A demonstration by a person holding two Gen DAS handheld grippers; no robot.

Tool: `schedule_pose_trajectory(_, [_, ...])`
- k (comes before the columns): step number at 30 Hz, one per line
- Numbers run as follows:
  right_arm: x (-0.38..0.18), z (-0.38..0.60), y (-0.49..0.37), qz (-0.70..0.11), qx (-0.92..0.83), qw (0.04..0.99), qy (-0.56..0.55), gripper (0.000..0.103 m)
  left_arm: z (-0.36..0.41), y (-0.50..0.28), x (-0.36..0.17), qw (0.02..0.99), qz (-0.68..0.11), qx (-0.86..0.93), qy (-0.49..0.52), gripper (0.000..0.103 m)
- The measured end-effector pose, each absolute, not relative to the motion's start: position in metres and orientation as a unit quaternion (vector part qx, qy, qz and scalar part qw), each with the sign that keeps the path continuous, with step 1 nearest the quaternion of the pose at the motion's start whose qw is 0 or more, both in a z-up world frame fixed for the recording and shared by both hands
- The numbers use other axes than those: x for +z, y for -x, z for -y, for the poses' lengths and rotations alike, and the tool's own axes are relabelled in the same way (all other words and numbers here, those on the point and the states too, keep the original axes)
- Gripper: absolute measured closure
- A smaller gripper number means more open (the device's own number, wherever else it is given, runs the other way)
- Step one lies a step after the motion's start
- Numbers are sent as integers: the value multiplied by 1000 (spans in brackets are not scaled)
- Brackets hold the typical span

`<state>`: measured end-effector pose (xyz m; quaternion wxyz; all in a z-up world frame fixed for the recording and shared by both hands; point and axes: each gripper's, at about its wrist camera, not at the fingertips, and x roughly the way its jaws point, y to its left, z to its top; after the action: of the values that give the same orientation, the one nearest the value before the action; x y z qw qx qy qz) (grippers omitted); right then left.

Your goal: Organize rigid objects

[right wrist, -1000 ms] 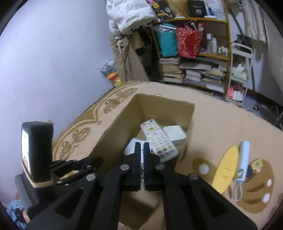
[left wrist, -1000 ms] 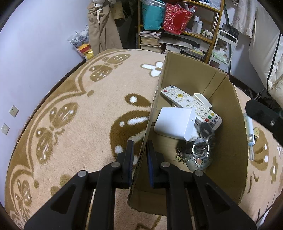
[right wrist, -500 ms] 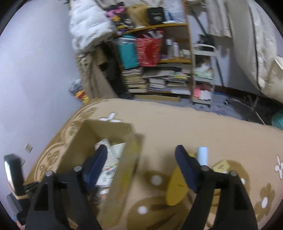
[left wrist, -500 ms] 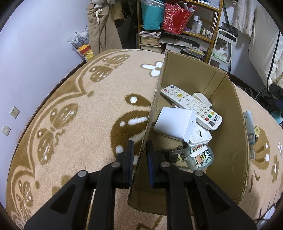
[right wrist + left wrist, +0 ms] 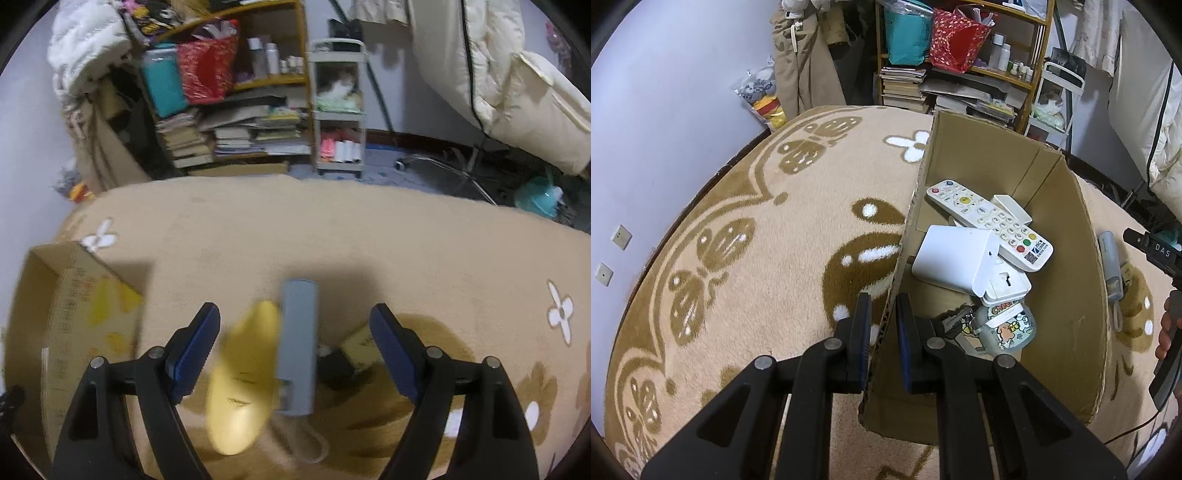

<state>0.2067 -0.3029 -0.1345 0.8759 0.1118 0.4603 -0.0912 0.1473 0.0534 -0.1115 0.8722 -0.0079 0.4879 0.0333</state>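
Left gripper [image 5: 882,332]: clamped on brown cardboard box [image 5: 1067,236] wall. Right gripper [image 5: 295,343]: spread wide above grey-blue cylindrical power bank [image 5: 297,347] and yellow oval object [image 5: 242,380].

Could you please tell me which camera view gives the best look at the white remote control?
The left wrist view: the white remote control lies in plain sight inside the cardboard box, buttons up. The right wrist view shows only the box's outer wall, not the remote.

1. Left wrist view: sharp, evenly lit by soft indoor light, with a soft shadow inside the cardboard box [image 5: 1067,236].
2. Right wrist view: motion-blurred; the yellow object [image 5: 243,376] smears.
3. Both views bend strongly toward their dark corners.
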Motion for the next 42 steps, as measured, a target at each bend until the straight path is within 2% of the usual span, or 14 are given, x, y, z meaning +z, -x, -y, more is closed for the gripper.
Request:
schedule_pose_trajectory(13, [-183, 353, -190, -497, -112, 834, -212, 21, -52, -147, -114, 873, -487, 33, 3, 91])
schedule_pose_trajectory(16, [-185, 355, -187, -496, -108, 831, -229, 33, -51, -148, -115, 873, -487, 31, 3, 91])
schedule_pose_trajectory(18, [-184, 354, -189, -502, -116, 827, -224, 50, -51, -149, -115, 873, -488, 30, 2, 91])
schedule_pose_trajectory(22, [-187, 355, -187, -509, -120, 821, -230, 58, -51, -148, -115, 873, -487, 31, 1, 91])
schedule_pose_trajectory(24, [-190, 355, -185, -511, -123, 818, -234, 72, -51, -148, -115, 873, -487, 31, 2, 91])
schedule_pose_trajectory(28, [-192, 358, -181, -506, -113, 814, -263, 73, -51, -148, -115, 873, -487, 31, 2, 91])
schedule_pose_trajectory(32, [-195, 357, -182, -510, -97, 805, -285, 84, -50, -149, -115, 872, -488, 31, 1, 91])
schedule_pose_trajectory(34, [-198, 356, -182, -508, -99, 805, -290, 85, -50, -148, -114, 872, -488, 30, 1, 91])
schedule_pose_trajectory(36, [-196, 355, -182, -503, -106, 812, -276, 94, -51, -148, -115, 873, -487, 30, 2, 91])
schedule_pose_trajectory(38, [-192, 353, -181, -500, -118, 820, -252, 99, -50, -148, -115, 872, -488, 30, 2, 91])
schedule_pose_trajectory(42, [-181, 348, -181, -496, -106, 834, -215, 98, -54, -149, -115, 872, -488, 26, 8, 91])
